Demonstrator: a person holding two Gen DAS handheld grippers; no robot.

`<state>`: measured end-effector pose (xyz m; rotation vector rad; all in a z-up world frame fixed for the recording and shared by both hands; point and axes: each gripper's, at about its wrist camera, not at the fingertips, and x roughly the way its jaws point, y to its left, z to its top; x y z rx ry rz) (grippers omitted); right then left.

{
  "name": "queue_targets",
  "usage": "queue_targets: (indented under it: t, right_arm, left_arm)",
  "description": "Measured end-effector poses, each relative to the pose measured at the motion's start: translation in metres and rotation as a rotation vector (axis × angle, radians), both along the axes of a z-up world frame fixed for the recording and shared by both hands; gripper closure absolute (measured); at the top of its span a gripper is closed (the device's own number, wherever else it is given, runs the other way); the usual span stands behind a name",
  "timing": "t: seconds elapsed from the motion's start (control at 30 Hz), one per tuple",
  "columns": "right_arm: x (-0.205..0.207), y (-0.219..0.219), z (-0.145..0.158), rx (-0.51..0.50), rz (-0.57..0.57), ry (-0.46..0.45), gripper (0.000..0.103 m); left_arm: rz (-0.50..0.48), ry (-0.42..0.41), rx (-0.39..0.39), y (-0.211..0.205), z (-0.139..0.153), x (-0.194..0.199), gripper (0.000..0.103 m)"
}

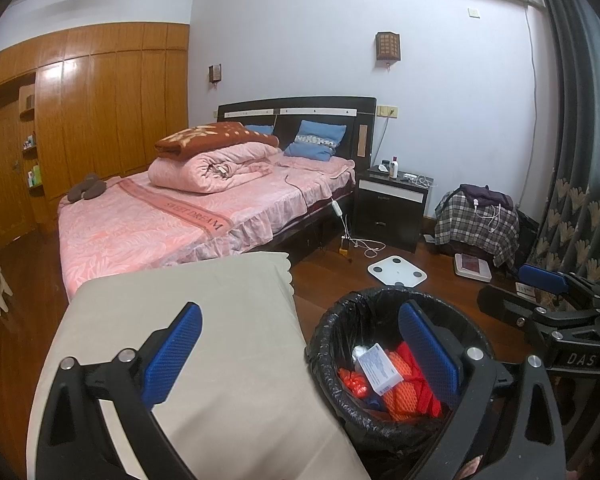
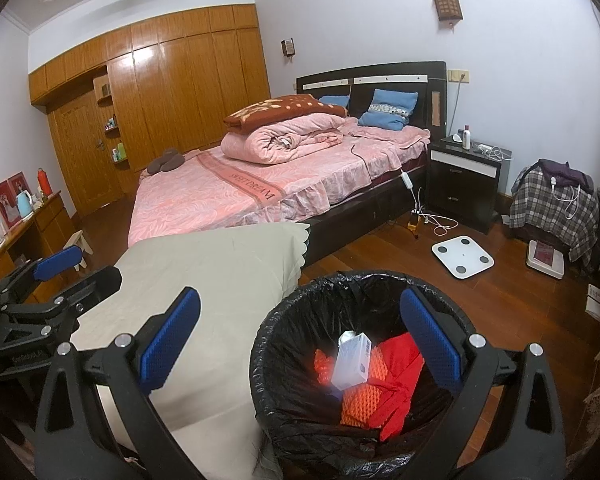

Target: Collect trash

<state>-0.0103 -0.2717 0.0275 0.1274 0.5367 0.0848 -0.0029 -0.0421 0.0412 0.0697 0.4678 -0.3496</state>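
A round bin with a black liner (image 1: 332, 332) (image 2: 284, 320) stands on the wood floor beside a beige-covered table (image 1: 204, 320) (image 2: 220, 280). Inside lie a white box (image 1: 379, 368) (image 2: 352, 362), orange netting (image 1: 400, 394) (image 2: 360, 400) and red wrapping (image 1: 422, 384) (image 2: 400, 376). My left gripper (image 1: 300, 356) is open and empty, over the table edge and bin. My right gripper (image 2: 300, 350) is open and empty above the bin; it also shows at the right of the left wrist view (image 1: 540, 276). The left gripper shows at the left of the right wrist view (image 2: 60, 264).
A bed with pink covers (image 1: 172, 216) (image 2: 236, 188) stands behind the table. A white scale (image 1: 396, 270) (image 2: 462, 256), cables, a dark nightstand (image 1: 392, 208) (image 2: 464, 184) and a plaid-covered chair (image 1: 476, 220) (image 2: 552, 208) are beyond the bin. A desk (image 2: 32, 220) stands at left.
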Motion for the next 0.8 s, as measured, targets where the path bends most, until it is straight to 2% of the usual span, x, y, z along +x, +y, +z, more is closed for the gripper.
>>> queue_targets:
  t: [0.8]
  right_arm:
    - [-0.002, 0.002, -0.017, 0.009, -0.002, 0.012, 0.006]
  left_arm:
    - [0.0, 0.022, 0.006, -0.001, -0.013, 0.002, 0.006]
